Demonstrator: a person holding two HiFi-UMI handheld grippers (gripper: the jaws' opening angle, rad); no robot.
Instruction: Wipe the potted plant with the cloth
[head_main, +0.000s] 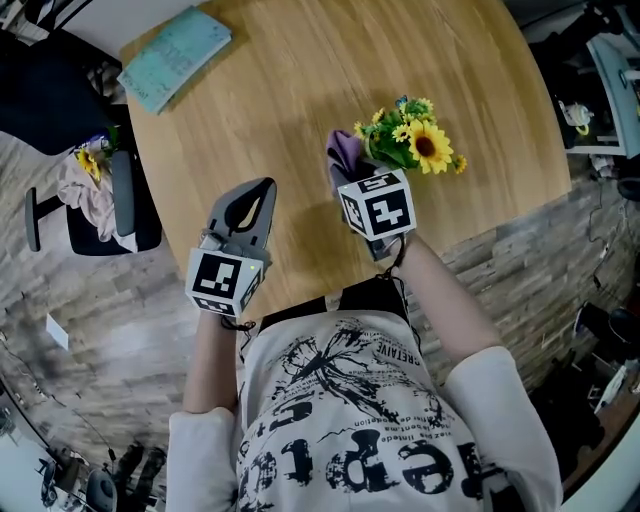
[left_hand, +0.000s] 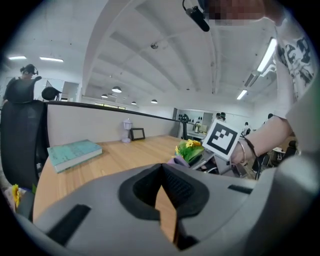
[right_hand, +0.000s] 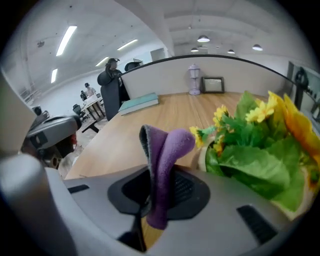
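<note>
The potted plant (head_main: 415, 140), with yellow flowers and green leaves, stands on the round wooden table (head_main: 300, 60) towards its right. My right gripper (head_main: 347, 178) is shut on a purple cloth (head_main: 345, 152), which sticks up just left of the plant. The right gripper view shows the cloth (right_hand: 165, 150) pinched in the jaws, with the plant (right_hand: 250, 145) close on the right. My left gripper (head_main: 262, 187) hovers over the table's near edge, shut and holding nothing. In the left gripper view its closed jaws point at the plant (left_hand: 189, 149) and the cloth (left_hand: 177, 161).
A teal book (head_main: 175, 55) lies at the table's far left. A small white lamp (right_hand: 193, 79) and a picture frame (right_hand: 213, 85) stand at the far edge by a partition. A black office chair (head_main: 90, 200) sits left of the table.
</note>
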